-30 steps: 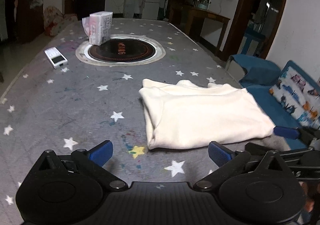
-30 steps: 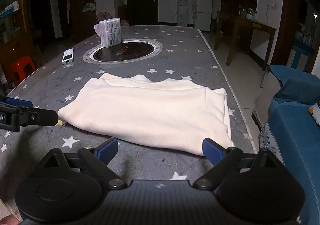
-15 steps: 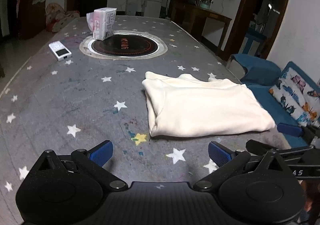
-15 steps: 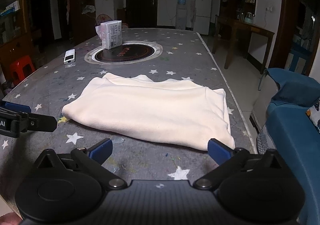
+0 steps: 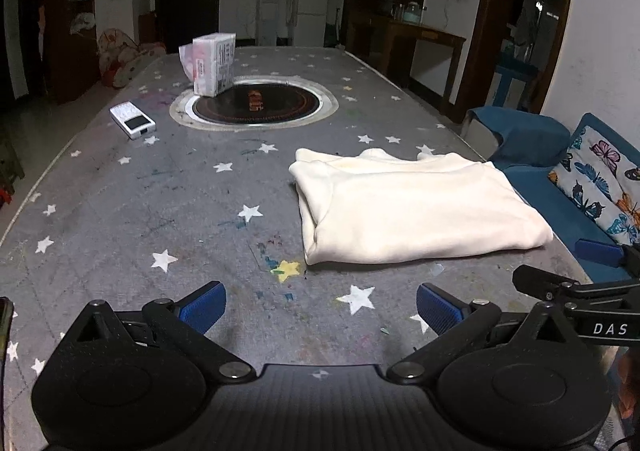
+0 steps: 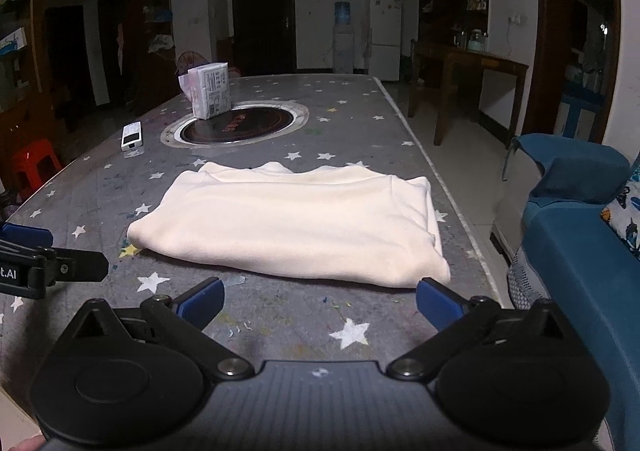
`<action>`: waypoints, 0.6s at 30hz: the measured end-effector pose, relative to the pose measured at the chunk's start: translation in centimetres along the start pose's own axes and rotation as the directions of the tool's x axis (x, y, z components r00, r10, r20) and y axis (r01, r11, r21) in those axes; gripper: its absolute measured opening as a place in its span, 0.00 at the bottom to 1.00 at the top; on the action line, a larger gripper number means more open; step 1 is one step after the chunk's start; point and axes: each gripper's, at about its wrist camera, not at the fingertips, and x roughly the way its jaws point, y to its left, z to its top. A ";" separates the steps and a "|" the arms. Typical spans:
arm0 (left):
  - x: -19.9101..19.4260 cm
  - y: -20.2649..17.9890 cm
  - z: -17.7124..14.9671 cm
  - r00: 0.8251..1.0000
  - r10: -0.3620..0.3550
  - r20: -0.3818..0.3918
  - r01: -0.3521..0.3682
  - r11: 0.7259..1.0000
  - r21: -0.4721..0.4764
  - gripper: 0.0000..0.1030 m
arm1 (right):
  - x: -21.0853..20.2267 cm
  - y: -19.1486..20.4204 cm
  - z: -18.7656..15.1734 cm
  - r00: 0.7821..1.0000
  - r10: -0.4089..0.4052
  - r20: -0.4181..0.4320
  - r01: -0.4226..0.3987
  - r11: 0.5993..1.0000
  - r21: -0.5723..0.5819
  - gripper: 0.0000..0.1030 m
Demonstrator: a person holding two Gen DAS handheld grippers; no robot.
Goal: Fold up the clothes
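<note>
A cream garment (image 5: pixel 416 207) lies folded into a flat rectangle on the grey star-patterned table (image 5: pixel 140 203); it also shows in the right wrist view (image 6: pixel 296 219). My left gripper (image 5: pixel 320 305) is open and empty, above the table in front of the garment's left end. My right gripper (image 6: pixel 318 301) is open and empty, just short of the garment's near edge. Neither touches the cloth. Each gripper shows at the side of the other's view.
A round inset hotplate (image 5: pixel 256 103) sits mid-table, with a tissue pack (image 5: pixel 212 63) on its rim and a white remote (image 5: pixel 132 121) to its left. A blue sofa (image 6: pixel 584 251) with a butterfly cushion (image 5: pixel 600 179) stands along the table's right edge.
Both grippers have drawn back from the folded garment and risen a little. The garment has not moved.
</note>
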 end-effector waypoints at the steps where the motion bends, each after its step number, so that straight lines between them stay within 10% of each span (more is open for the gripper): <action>1: -0.2 -0.1 -0.1 1.000 -0.004 0.006 0.003 1.000 0.006 1.00 | -0.2 0.0 -0.1 1.000 0.000 0.006 0.000 1.000 0.003 1.00; 18: -2.0 0.1 -2.5 1.000 -0.002 -0.017 0.002 1.000 -0.011 1.00 | -3.4 1.1 -2.4 0.995 -0.047 0.091 0.047 0.999 0.001 1.00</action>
